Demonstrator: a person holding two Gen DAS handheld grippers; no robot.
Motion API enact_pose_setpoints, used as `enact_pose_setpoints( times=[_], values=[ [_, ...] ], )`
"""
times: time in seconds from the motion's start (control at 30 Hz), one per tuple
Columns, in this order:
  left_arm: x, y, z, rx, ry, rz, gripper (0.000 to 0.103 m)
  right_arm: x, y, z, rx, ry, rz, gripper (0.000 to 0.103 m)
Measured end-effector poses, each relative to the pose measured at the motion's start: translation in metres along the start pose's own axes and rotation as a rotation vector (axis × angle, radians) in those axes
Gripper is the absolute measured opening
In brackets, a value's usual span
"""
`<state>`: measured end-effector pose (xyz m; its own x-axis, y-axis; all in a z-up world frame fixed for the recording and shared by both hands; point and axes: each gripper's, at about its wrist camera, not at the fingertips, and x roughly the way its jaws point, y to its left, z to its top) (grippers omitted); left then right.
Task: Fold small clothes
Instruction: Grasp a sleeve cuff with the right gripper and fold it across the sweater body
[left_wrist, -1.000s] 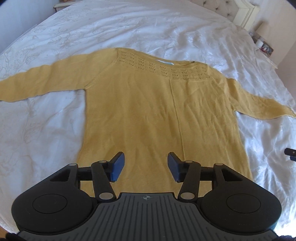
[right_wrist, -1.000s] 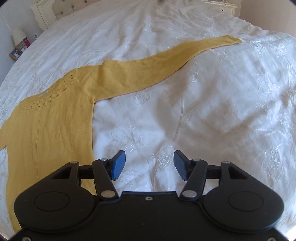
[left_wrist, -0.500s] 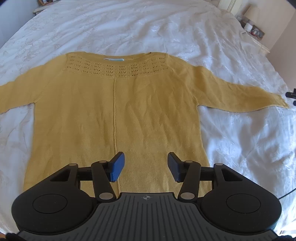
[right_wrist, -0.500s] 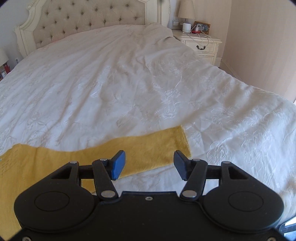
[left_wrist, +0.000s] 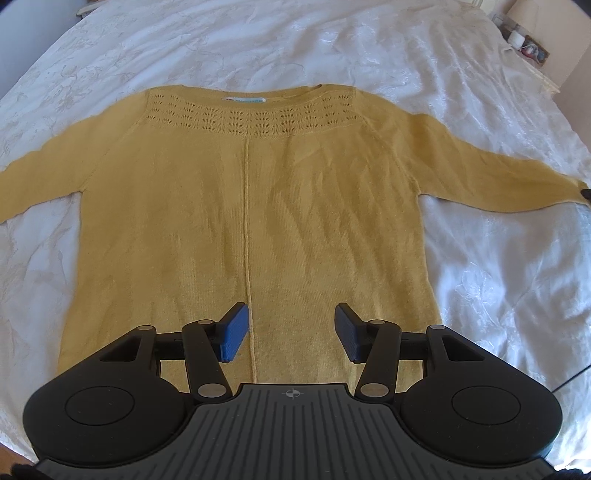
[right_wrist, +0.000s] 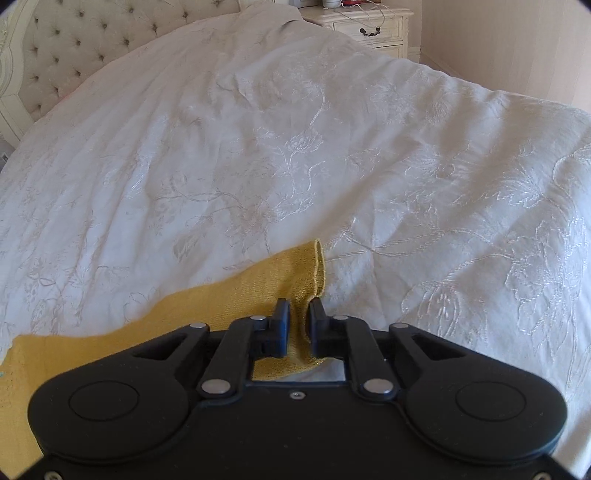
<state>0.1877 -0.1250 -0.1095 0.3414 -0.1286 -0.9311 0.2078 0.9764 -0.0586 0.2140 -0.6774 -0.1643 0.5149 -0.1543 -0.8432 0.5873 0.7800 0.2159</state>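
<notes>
Mustard knit sweater (left_wrist: 258, 206): spread flat, unfolded, on white bed (left_wrist: 498, 295). Right hand-held gripper (right_wrist: 298, 317) pinches the right sleeve cuff (right_wrist: 314, 273); left hand-held gripper (left_wrist: 290, 332) gapes empty above the hem; every fold apparently remains.

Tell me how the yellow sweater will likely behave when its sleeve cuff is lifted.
Probably floppy: the sweater is thin knit, wrinkled flat on the bedspread. The cuff already buckles where the right gripper pinches it. Likely light, trailing and dragging behind.
</notes>
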Motion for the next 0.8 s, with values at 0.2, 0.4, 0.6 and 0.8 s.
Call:
enact_pose_setpoints(
  times=[0.2,0.4,0.6,0.8],
  values=[
    [0.0,0.017,0.003,0.025,-0.042,0.014,0.05,-0.037,0.047,-0.001,-0.058,-0.061,0.06,0.013],
    [-0.009,0.048,0.012,0.09,-0.137,0.08,0.05,-0.097,0.143,-0.01,-0.099,-0.139,0.216,0.013],
    [-0.017,0.095,0.023,0.17,-0.187,0.16,0.05,-0.129,0.273,-0.04,-0.167,-0.15,0.403,0.013],
    [-0.015,0.172,0.021,0.077,-0.156,0.109,0.05,-0.117,0.406,-0.094,-0.234,-0.092,0.592,0.014]
  ],
)
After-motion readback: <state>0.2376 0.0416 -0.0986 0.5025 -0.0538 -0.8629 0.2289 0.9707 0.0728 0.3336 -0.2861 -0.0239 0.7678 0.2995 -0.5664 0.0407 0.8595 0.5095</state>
